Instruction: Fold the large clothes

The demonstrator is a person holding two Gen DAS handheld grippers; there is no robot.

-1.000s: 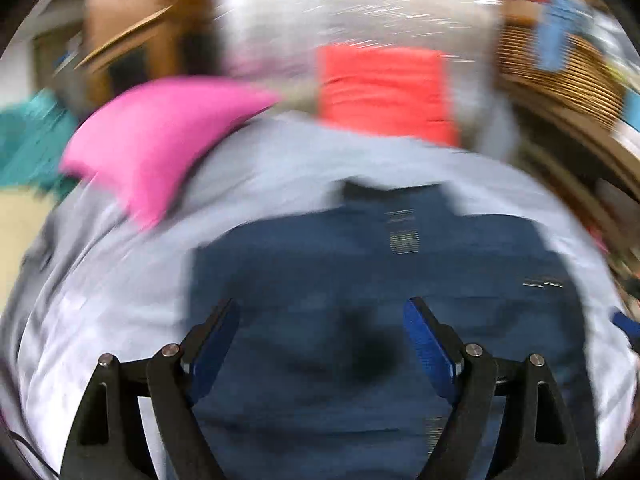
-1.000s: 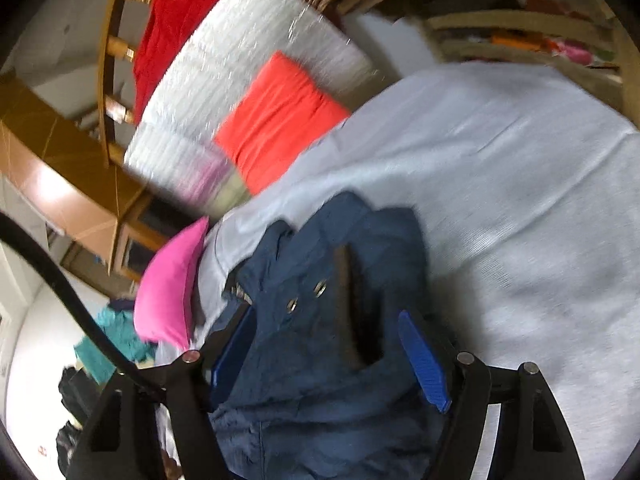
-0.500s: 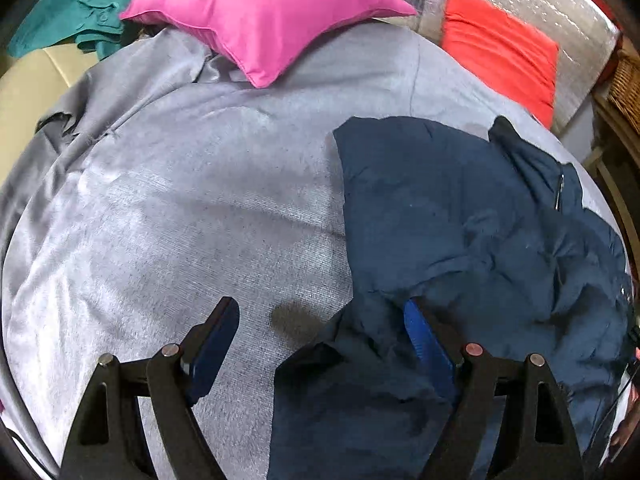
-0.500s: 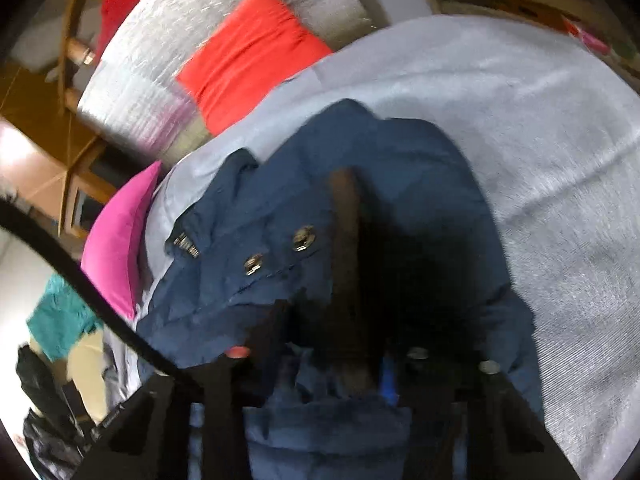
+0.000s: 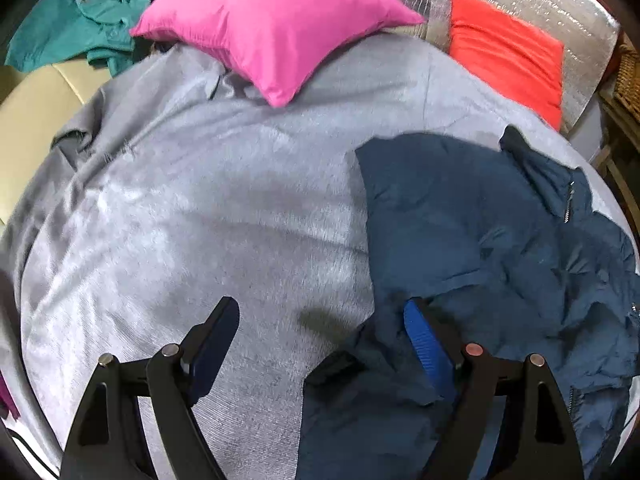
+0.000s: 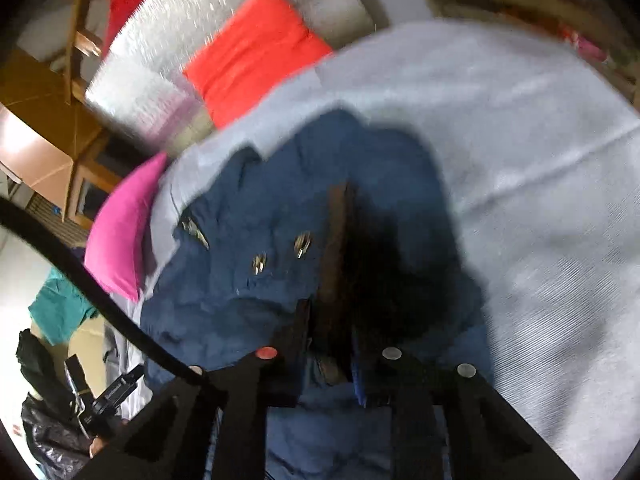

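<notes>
The right wrist picture is blurry, so small parts of the jacket (image 6: 248, 280) are hard to make out; I can just see two shiny snaps and a dark inside part. The bottom of the jacket is cut off in both pictures.

The dark blue jacket lies crumpled on the grey blanket (image 5: 192, 208) of the bed, toward the blanket's right side in the left wrist view. The left gripper (image 5: 320, 332) hangs spread wide over the jacket's left edge. Its left finger is over bare blanket and its right finger (image 5: 424, 344) sits against the jacket's cloth, but nothing is pinched.

The right gripper (image 6: 330, 344) has just squeezed in, and its jaws are now pressed on a fold of the jacket near the dark inside part.

Only the left wrist view shows the whole pink pillow (image 5: 276, 24) at the far edge of the blanket and a teal shirt (image 5: 76, 28) in the far left corner. Both views show the orange pillow (image 5: 508, 52). Only the right wrist view shows a black cable (image 6: 100, 292) and wooden furniture (image 6: 44, 120).
</notes>
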